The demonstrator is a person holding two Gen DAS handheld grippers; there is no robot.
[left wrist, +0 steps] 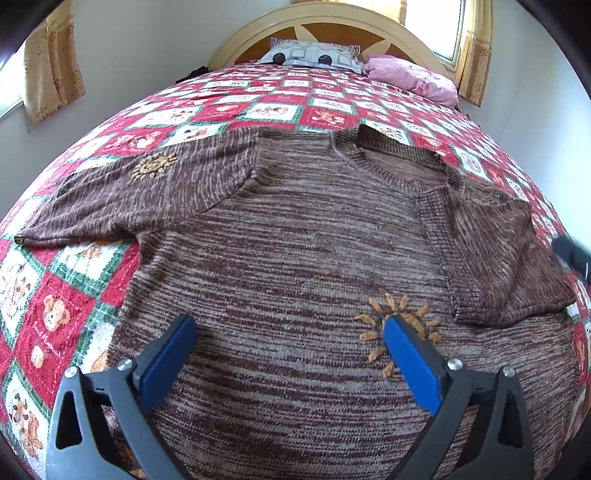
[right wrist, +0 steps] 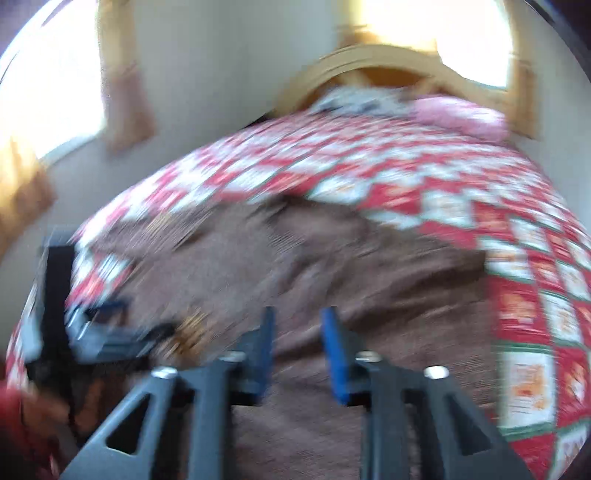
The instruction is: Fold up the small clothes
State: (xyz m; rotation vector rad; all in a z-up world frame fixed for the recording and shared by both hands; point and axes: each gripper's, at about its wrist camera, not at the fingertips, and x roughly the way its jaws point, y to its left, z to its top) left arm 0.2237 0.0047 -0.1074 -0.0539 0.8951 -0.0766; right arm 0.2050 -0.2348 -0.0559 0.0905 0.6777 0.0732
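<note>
Left gripper (left wrist: 290,332) spread wide above the lower front of a brown knit sweater (left wrist: 295,240), nothing held between the blue pads (left wrist: 166,365); right-hand pad tip over an orange embroidered sunflower (left wrist: 397,332). Right gripper (right wrist: 297,332) parted by a narrow gap, nothing visibly clamped, poised over the same sweater (right wrist: 332,295) in a heavily blurred view. Left gripper also visible at that view's left edge (right wrist: 110,332), beside the sunflower.

Sweater spread flat on a bed, neckline toward the headboard (left wrist: 332,22). One sleeve (left wrist: 129,195) stretched out to the left, bearing a second sunflower (left wrist: 153,166); the other sleeve (left wrist: 498,251) folded in over the body. Beneath, a red, white and green patchwork quilt (left wrist: 258,103) with teddy-bear panels. Farther up, a grey patterned pillow (left wrist: 314,55) and a pink pillow (left wrist: 413,77) against the headboard. Yellow curtains (left wrist: 51,62) at windows on both sides.
</note>
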